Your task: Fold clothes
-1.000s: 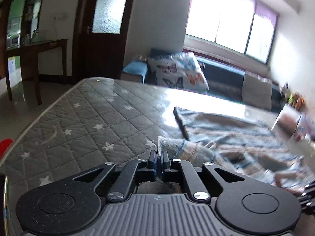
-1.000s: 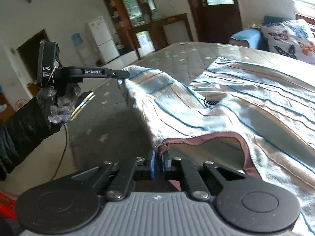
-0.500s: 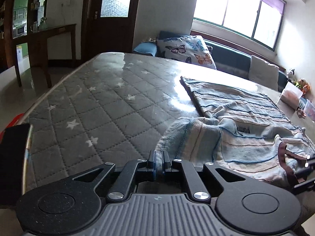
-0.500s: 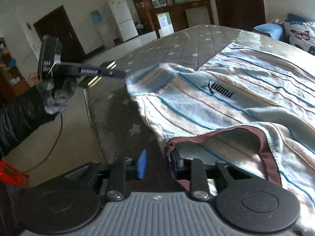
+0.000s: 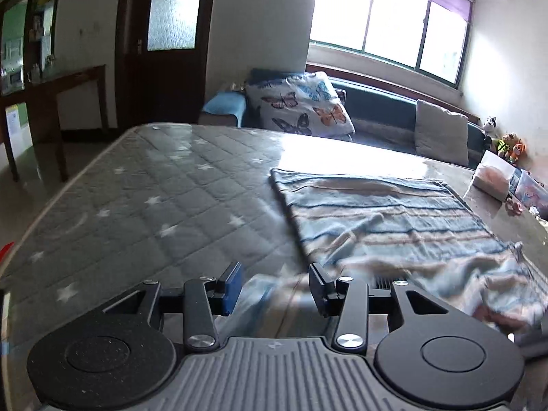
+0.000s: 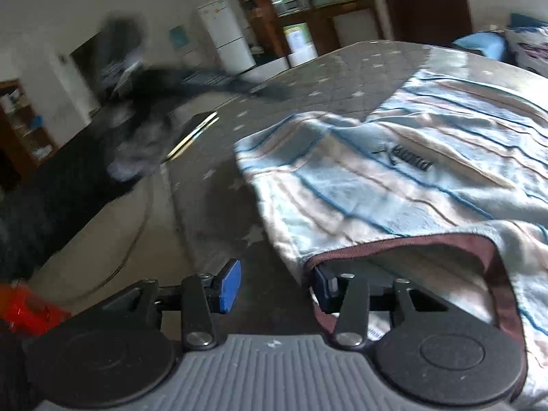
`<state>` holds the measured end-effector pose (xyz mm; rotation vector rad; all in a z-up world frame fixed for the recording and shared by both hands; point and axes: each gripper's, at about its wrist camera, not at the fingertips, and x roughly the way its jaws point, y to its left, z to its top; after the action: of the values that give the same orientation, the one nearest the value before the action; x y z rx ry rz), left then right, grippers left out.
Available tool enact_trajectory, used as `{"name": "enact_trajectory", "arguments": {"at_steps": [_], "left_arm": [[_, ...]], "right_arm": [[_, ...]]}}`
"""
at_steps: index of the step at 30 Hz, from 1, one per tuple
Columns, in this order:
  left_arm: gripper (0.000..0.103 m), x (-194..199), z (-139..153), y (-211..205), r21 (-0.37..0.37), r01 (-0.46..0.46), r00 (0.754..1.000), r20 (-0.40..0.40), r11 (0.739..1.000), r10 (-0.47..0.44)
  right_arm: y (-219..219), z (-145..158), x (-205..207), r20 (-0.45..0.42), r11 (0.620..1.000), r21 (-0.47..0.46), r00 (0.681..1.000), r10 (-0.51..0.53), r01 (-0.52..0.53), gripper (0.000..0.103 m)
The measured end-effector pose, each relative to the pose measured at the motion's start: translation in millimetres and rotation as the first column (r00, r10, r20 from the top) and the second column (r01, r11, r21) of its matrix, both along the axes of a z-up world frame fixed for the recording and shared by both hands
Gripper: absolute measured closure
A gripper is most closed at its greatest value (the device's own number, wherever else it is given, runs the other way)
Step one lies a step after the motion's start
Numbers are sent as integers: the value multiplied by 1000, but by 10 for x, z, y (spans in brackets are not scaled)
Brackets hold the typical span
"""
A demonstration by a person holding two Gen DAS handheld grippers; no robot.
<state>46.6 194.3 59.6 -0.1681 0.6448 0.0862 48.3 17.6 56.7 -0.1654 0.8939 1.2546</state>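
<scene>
While the striped garment [image 5: 387,219] covers the mattress [image 5: 144,198], a butterfly pillow [image 5: 301,106] lies beyond.

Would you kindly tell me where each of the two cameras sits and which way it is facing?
Left wrist: sits behind the left gripper, looking along its opening jaws, blurred cloth between them, across the mattress toward the window and butterfly pillow.
Right wrist: sits behind the right gripper, jaws opening, one finger under the maroon collar, facing the fridge; a blurred gloved hand with the other gripper shows.
Shared: the striped shirt and the starred mattress.
</scene>
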Motion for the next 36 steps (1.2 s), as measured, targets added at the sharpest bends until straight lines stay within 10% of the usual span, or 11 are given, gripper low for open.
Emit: {"name": "enact_trajectory", "arguments": {"at_steps": [5,14,21,36], "left_arm": [[58,720,-71,-56,-27,-7,996,-88,1000,5],[70,1507,-461,-314,136,49,976,-216,990,-18],[90,1691,-534,-390,245,56,978,-207,968,-4],[84,1822,-581,-298,290,2,978,-201,957,59]], "right_arm": [[20,-48,19,-7,1000,4,1000,7,-7,49],[39,-124,94,-77,998,48,996,55,-51,48],[0,-116,50,-74,991,49,989,130,-126,48],[-107,-17,-230,34,986,4,986,165,-165,41]]}}
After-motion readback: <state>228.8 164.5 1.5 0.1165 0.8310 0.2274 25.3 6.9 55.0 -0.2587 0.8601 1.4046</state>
